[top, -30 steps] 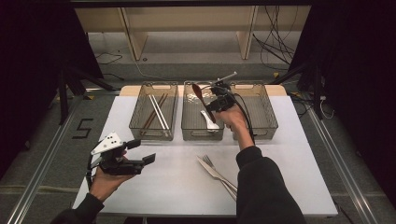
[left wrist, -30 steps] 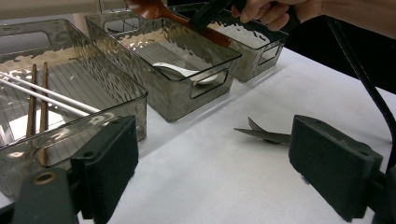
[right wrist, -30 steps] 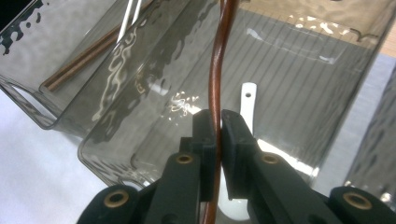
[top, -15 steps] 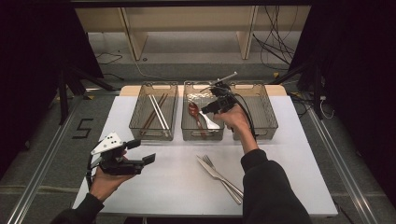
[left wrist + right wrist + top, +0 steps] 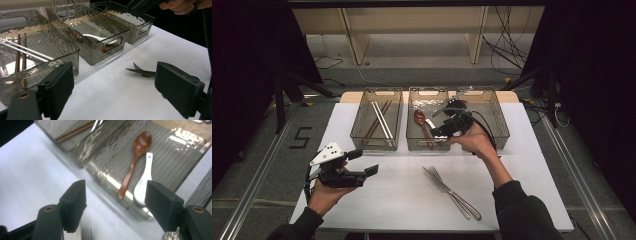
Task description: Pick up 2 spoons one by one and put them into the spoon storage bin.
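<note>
The white table (image 5: 522, 165) spans the middle of the high view. At its upper centre stand 3 grey bins; the middle bin (image 5: 428, 97) holds a brown spoon (image 5: 135, 162) and a white spoon (image 5: 143, 183), touching side by side. The right gripper (image 5: 439, 134) hangs over that bin's near right corner, its jaws having just been opening, now wide with nothing between them. At lower left, the left gripper (image 5: 364, 162) gapes wide, empty. 2 forks (image 5: 451, 191) lie lower centre.
</note>
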`<state>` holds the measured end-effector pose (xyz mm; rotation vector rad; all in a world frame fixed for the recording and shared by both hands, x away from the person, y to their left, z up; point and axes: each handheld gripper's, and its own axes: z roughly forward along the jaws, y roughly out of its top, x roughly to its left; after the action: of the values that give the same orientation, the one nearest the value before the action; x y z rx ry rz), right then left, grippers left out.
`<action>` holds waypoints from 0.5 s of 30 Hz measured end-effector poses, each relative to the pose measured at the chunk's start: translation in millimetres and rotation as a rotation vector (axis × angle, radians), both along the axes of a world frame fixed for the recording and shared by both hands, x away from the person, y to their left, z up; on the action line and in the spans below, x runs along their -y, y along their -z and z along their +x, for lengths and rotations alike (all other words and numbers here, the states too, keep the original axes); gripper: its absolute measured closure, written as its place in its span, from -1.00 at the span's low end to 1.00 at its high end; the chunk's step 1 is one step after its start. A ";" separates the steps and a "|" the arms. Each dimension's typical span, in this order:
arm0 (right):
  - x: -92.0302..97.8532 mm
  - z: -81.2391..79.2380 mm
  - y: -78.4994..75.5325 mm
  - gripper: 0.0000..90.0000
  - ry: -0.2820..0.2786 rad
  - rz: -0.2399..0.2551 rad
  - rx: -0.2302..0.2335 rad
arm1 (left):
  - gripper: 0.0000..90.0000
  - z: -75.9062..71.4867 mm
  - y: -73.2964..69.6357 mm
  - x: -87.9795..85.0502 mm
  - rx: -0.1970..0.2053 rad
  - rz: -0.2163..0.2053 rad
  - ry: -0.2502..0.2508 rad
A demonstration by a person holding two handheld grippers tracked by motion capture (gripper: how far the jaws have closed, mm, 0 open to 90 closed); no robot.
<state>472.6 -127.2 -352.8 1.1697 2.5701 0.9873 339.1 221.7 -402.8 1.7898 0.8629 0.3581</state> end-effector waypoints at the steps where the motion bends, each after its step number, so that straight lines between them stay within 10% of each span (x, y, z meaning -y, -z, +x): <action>1: 2.1 -4.9 0.2 -0.26 -0.005 0.003 0.004 | -0.66 0.0 0.2 0.5 0.000 -0.005 -0.003; 15: 22.6 -54.5 20.2 -0.29 -0.059 -0.034 -0.001 | -0.66 0.0 0.0 1.0 0.001 -0.003 -0.001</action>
<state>418.1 -149.8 -373.0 1.0917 2.6256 0.9513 339.0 220.7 -402.9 1.7863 0.8636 0.3577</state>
